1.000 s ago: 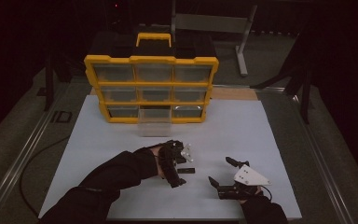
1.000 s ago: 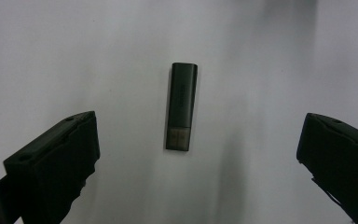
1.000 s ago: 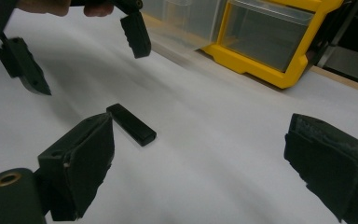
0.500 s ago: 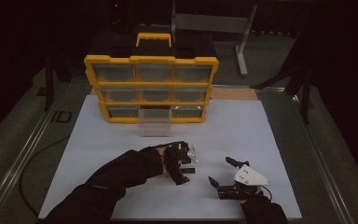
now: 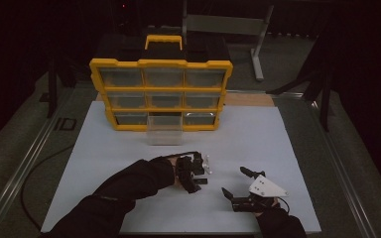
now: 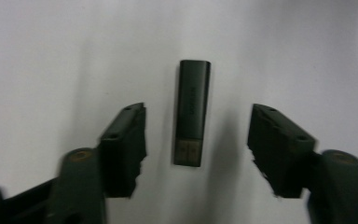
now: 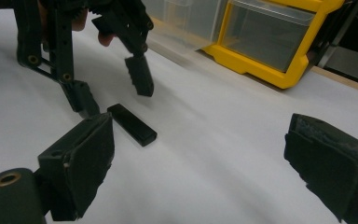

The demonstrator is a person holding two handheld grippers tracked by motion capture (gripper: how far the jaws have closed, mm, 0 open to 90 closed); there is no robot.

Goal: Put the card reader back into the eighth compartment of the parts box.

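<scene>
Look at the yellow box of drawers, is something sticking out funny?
Yes. On the yellow organizer, the bottom middle clear drawer is pulled out onto the white table, while the other drawers sit flush. Nothing looks spilled or broken.

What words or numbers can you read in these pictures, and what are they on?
"ID": pale letters on the dark floor left of the white table, seen from above.
Faint marking along the black stick lying between the jaws of the left gripper: too blurred to read.
Yellow drawer box: no label that can be read.
</scene>
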